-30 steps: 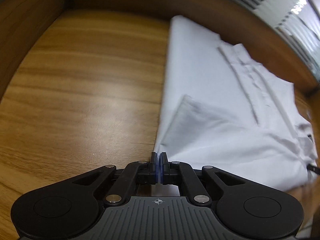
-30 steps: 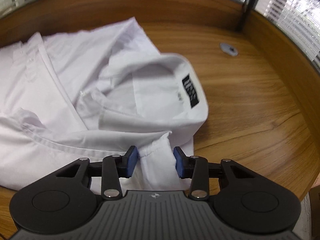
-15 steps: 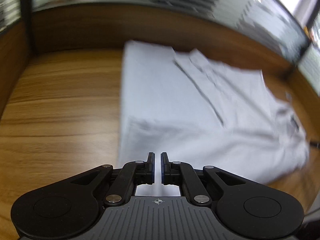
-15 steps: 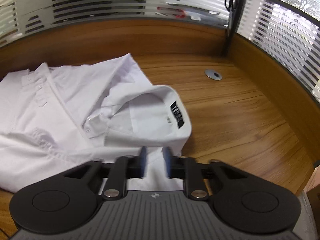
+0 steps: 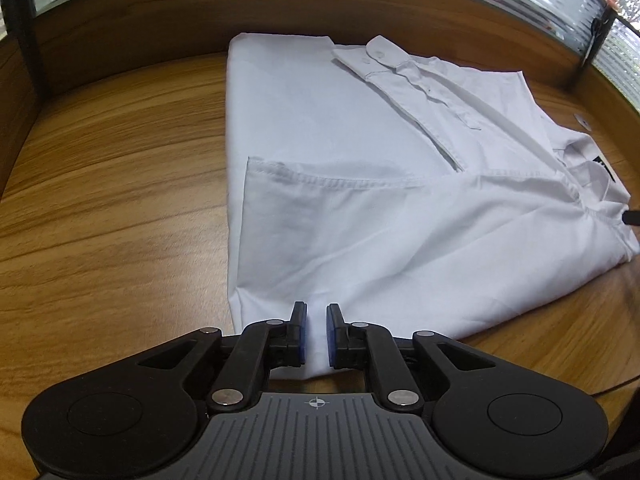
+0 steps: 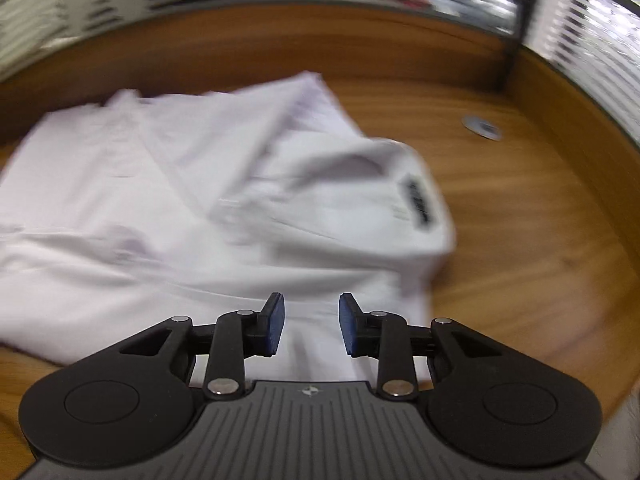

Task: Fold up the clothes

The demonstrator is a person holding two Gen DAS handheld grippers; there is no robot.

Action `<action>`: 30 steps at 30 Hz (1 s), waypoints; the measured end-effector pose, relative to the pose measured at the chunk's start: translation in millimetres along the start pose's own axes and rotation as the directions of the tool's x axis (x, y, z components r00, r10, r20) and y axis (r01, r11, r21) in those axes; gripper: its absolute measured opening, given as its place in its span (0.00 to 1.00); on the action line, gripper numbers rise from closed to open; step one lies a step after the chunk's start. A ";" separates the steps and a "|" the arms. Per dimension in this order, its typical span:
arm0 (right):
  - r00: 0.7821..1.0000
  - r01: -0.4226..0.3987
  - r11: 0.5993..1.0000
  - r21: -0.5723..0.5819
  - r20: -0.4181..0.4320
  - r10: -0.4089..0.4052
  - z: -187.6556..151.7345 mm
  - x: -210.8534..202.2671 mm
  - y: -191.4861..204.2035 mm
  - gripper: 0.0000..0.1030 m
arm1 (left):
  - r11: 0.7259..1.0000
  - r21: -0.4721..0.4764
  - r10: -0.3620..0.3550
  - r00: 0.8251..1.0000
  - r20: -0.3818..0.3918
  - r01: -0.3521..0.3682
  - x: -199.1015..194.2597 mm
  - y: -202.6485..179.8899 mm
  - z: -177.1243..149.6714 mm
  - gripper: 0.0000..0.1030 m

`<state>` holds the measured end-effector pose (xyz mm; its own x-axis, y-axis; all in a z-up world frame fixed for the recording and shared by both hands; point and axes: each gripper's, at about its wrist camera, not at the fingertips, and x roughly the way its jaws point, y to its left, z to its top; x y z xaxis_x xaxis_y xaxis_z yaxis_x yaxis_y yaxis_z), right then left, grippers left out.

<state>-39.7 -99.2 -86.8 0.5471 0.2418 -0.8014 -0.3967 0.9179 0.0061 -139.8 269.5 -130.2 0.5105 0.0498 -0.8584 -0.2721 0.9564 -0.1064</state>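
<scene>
A white dress shirt (image 5: pixel 360 184) lies partly folded on the wooden table, its near side folded over and a cuffed sleeve (image 5: pixel 400 76) laid across the back. Its collar with a black label (image 6: pixel 418 200) is at the right end. My left gripper (image 5: pixel 316 332) is slightly open over the shirt's near hem corner, holding nothing. My right gripper (image 6: pixel 310 328) is open above the shirt's near edge by the collar, empty. The right wrist view is motion-blurred.
The wooden table (image 5: pixel 112 184) has a raised wooden rim (image 5: pixel 160 12) along the back and sides, with frosted striped glass above. A round metal cable grommet (image 6: pixel 482 128) sits in the table to the right of the shirt.
My left gripper has let go of the hem and opened slightly, pulling back and up. My right gripper narrowed, then opened wide again, and shifted over the shirt's edge.
</scene>
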 end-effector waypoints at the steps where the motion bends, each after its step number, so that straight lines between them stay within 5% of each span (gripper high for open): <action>1: 0.999 -0.042 0.999 -0.024 0.000 0.042 0.3 1.8 11.4 0.33 | 1.000 0.003 0.003 1.000 -0.002 -0.003 -0.3 -0.9 -0.7 0.12; 7: 0.978 -0.206 0.960 -0.190 -0.013 0.207 8.3 24.8 87.3 0.33 | 1.000 0.018 0.010 1.000 -0.014 -0.010 -0.4 -4.1 -1.9 0.12; 14: 0.977 -0.211 0.934 -0.290 -0.087 0.193 14.9 66.8 124.1 0.34 | 1.000 -0.009 0.008 1.000 -0.021 -0.008 -3.7 -11.6 -9.1 0.12; 23: 0.955 -0.264 0.898 -0.353 -0.224 0.193 20.9 63.4 124.4 0.38 | 1.000 -0.029 -0.011 0.994 -0.108 0.008 -11.7 -28.6 -17.1 0.13; 26: 0.937 -0.316 0.863 -0.395 -0.272 0.219 33.1 56.3 119.8 0.56 | 0.998 -0.057 -0.004 0.990 -0.139 -0.004 -20.1 -29.5 -12.3 0.25; 30: 0.931 -0.354 0.805 -0.477 -0.258 0.257 60.0 36.0 109.1 0.80 | 0.991 -0.136 0.000 0.997 -0.082 -0.011 -44.2 -11.5 13.1 0.41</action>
<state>-19.1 28.5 -79.1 0.2177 0.3795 -0.8992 -0.8641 0.5033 0.0032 -148.6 260.0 -84.4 0.4423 0.0257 -0.8965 -0.3859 0.9078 -0.1644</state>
